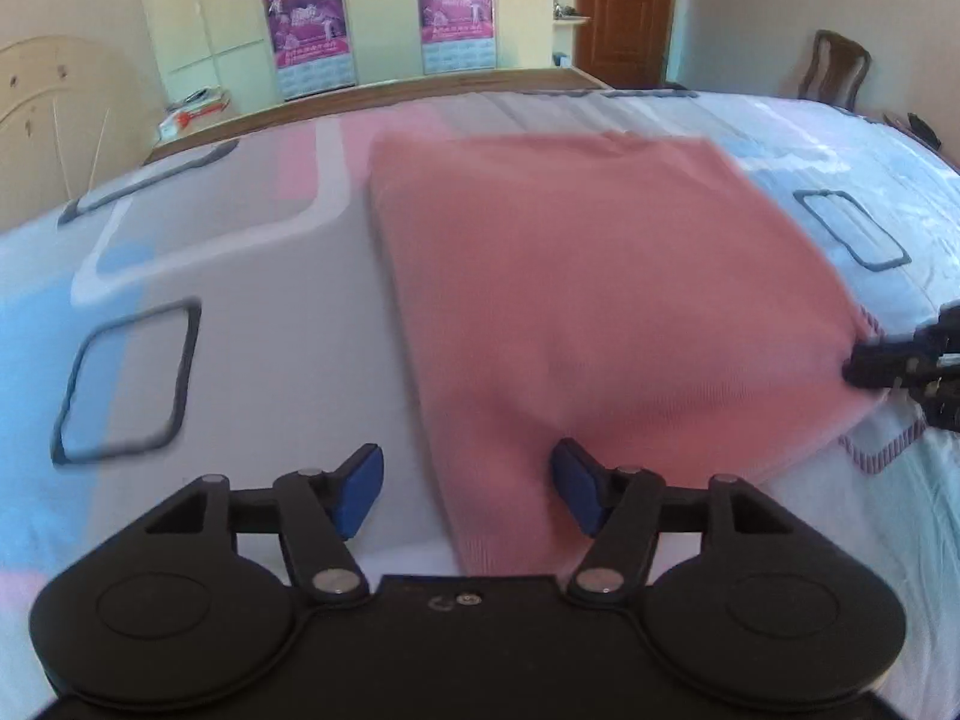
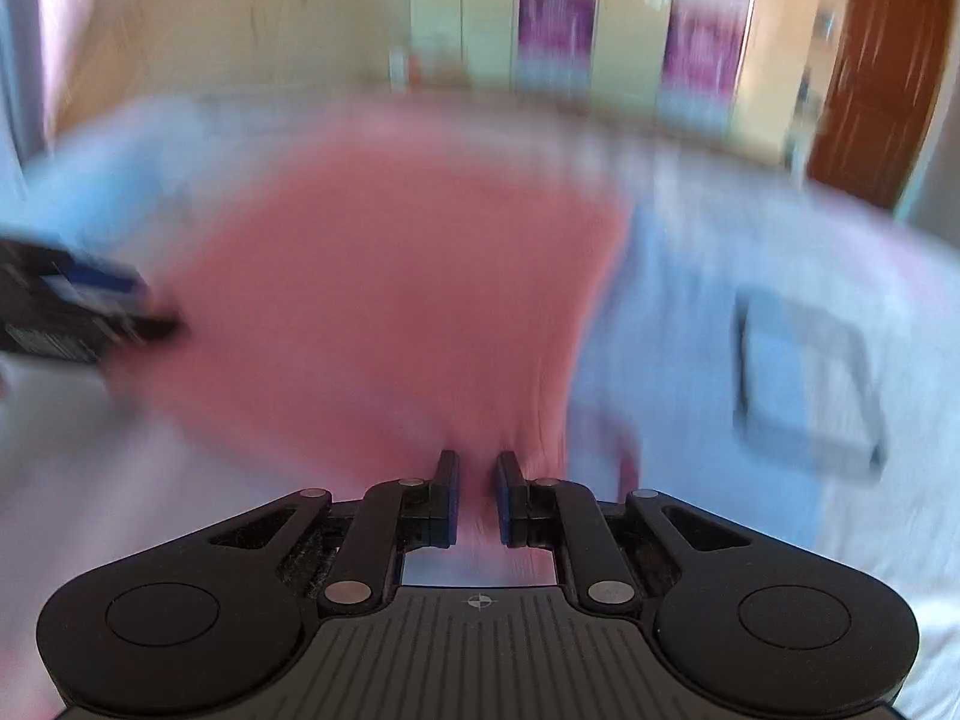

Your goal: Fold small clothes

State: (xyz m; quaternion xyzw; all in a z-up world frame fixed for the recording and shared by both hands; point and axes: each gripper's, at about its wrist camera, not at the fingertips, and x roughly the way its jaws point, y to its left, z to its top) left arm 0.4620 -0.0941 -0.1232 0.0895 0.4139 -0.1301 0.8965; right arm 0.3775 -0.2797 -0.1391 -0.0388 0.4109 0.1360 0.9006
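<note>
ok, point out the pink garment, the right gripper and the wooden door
pink garment (image 1: pixel 588 300), left wrist view, middle of the folded top layer
right gripper (image 2: pixel 477 495), right wrist view, midway between its fingertips, cloth pinched there
wooden door (image 1: pixel 624 6), left wrist view, door panel

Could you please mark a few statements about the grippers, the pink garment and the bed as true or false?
1. The right gripper is shut on the pink garment. True.
2. The left gripper is clamped shut. False: its jaws stand open, no pad pressing cloth.
3. The garment lies on a bare wooden table. False: it lies on a patterned bedsheet.
4. A brown door stands beyond the bed. True.
</note>
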